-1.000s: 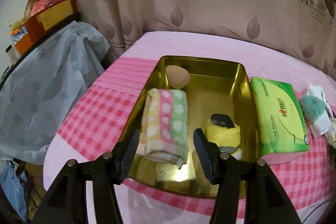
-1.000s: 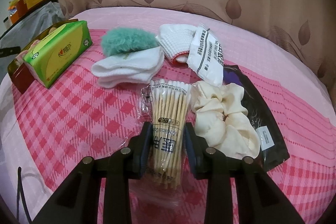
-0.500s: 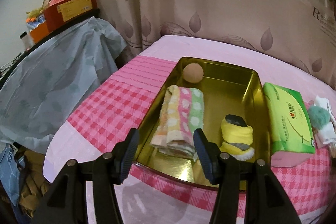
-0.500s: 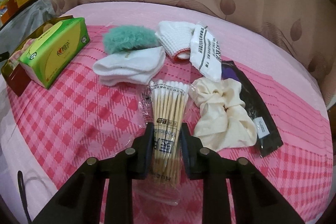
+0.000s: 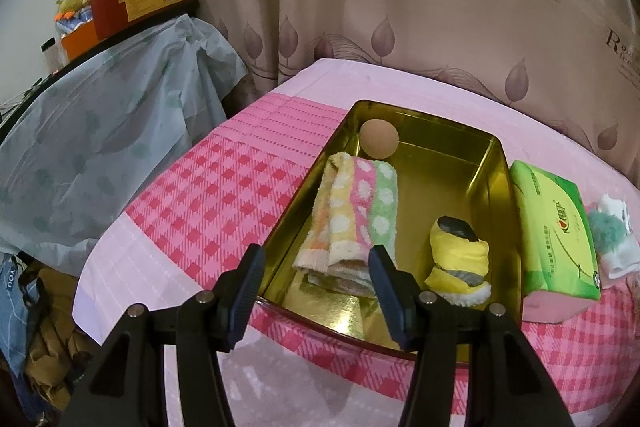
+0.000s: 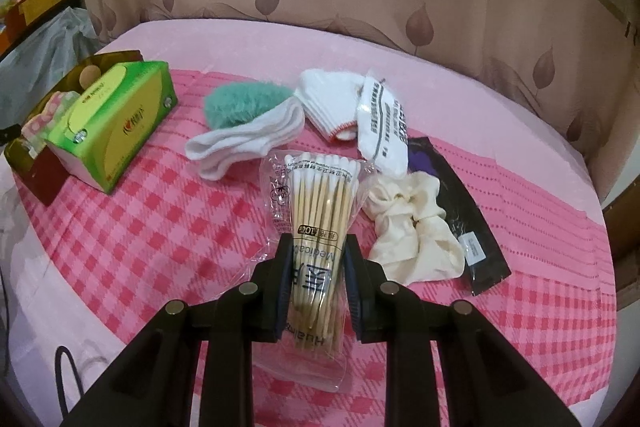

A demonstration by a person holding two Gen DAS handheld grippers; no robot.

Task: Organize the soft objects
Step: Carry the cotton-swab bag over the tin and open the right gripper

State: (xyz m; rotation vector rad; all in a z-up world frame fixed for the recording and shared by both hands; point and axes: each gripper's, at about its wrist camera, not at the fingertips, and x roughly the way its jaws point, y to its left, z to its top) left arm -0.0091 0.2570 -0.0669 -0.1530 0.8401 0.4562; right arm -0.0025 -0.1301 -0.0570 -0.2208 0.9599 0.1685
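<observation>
A gold tin (image 5: 486,187) holds a striped dotted towel (image 5: 352,219), a tan ball (image 5: 378,143) and a rolled yellow sock (image 5: 460,259). My left gripper (image 5: 316,279) is open and empty, above the tin's near edge. My right gripper (image 6: 318,267) is shut on a bag of cotton swabs (image 6: 318,203) and holds it just above the pink checked cloth (image 6: 140,247). Around it lie a white sock (image 6: 244,143), a teal fluffy puff (image 6: 240,103), white gloves (image 6: 328,107), a white packet (image 6: 382,125) and a cream scrunchie (image 6: 412,227).
A green tissue pack (image 5: 554,231) lies against the tin's right side and shows in the right wrist view (image 6: 112,123). A black sachet (image 6: 468,219) lies by the scrunchie. A covered shelf (image 5: 100,131) stands left of the table. A leaf-print curtain (image 5: 400,7) hangs behind.
My right gripper has closed tighter on the swab bag and lifted it off the cloth. My left gripper has pulled back and up from the tin, still open.
</observation>
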